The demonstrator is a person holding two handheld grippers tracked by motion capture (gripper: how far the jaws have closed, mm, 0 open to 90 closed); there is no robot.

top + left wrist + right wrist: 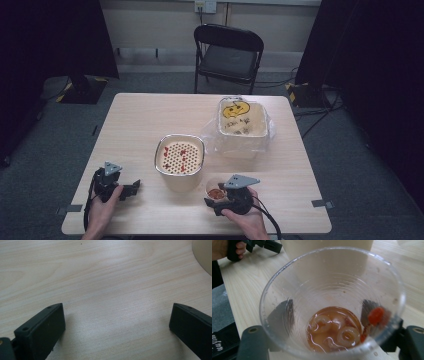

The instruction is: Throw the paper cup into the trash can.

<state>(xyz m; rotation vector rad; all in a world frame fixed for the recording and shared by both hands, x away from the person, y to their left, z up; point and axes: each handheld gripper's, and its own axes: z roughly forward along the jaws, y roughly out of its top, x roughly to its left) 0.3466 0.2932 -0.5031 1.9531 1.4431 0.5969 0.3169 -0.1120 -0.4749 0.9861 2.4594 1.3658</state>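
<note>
A clear plastic cup (332,282) holds a little orange-brown liquid with pale ring-shaped pieces and red bits (335,331). My right gripper (328,311) is shut on the cup, one black jaw on each side of its wall. In the high view the cup (215,190) stands upright at the table's front, right of centre, with the right gripper (216,201) around it. My left gripper (116,313) is open over bare wood near the front left (131,189), its jaws wide apart and holding nothing.
A metal-rimmed perforated strainer with red bits (179,156) sits on a beige container mid-table; that container's edge (203,255) shows in the left gripper view. A beige bin in a plastic bag (243,122) stands at back right. A folding chair (227,55) stands beyond the table.
</note>
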